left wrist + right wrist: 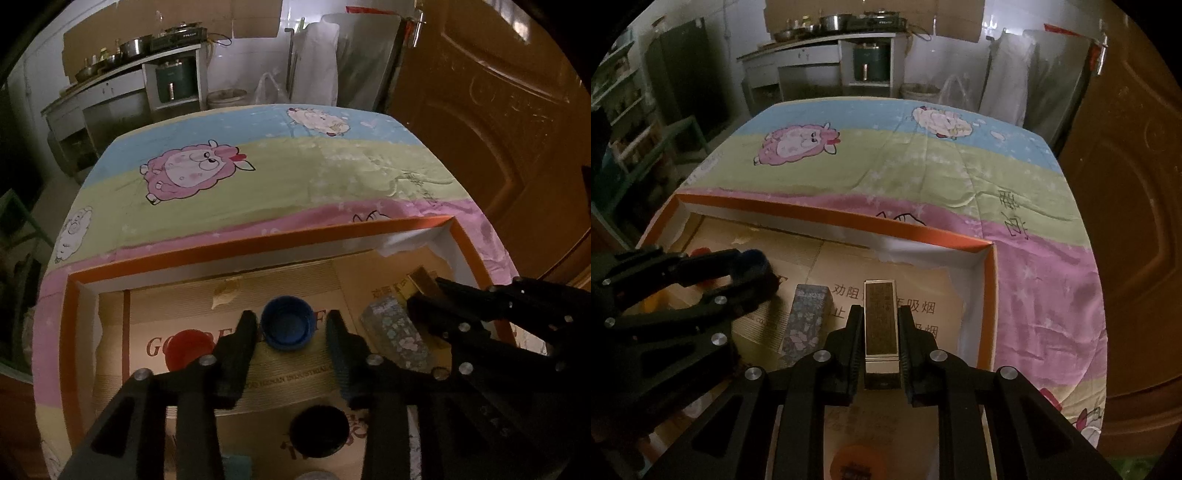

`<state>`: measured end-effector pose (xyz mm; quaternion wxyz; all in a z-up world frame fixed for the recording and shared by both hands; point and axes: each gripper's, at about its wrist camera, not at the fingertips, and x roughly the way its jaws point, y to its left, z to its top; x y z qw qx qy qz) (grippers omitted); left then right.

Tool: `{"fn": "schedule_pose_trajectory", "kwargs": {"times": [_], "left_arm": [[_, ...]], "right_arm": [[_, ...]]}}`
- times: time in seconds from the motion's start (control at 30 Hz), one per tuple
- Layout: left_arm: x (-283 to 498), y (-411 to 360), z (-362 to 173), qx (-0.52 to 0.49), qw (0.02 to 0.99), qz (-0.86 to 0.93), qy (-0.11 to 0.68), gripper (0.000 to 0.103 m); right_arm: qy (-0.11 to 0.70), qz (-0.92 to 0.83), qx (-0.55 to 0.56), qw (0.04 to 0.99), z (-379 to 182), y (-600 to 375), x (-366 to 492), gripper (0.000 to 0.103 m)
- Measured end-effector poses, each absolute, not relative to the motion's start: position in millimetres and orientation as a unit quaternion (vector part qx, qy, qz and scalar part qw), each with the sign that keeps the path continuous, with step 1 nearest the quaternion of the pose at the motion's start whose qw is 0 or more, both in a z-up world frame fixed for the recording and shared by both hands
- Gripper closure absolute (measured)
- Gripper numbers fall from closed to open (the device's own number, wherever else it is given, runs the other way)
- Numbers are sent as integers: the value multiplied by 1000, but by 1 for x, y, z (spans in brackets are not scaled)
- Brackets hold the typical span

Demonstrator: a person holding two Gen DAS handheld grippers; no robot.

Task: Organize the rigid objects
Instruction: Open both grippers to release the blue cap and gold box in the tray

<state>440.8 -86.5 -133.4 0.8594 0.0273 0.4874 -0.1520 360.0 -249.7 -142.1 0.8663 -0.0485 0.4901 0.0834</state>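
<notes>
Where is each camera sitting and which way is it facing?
Left wrist: on the left claw, angled down into the orange-rimmed cardboard tray; its fingers flank the round blue plastic cap with gaps showing; the right claw enters at right.
Right wrist: on the right claw, angled down at the tray's right corner; it is shut on the slim gold rectangular box.
Shared: tray, floral patterned box, sheep-print cloth.
</notes>
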Motion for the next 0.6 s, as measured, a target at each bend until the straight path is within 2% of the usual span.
{"fn": "schedule_pose_trajectory", "kwargs": {"times": [0.03, 0.6], "left_arm": [[440, -87, -134, 27, 860, -152, 487, 55], [423, -79, -116, 12, 874, -149, 462, 53]], "right_arm": [[489, 84, -47, 867, -142, -250, 359, 84], [458, 72, -39, 885, -126, -250, 337, 76]]}}
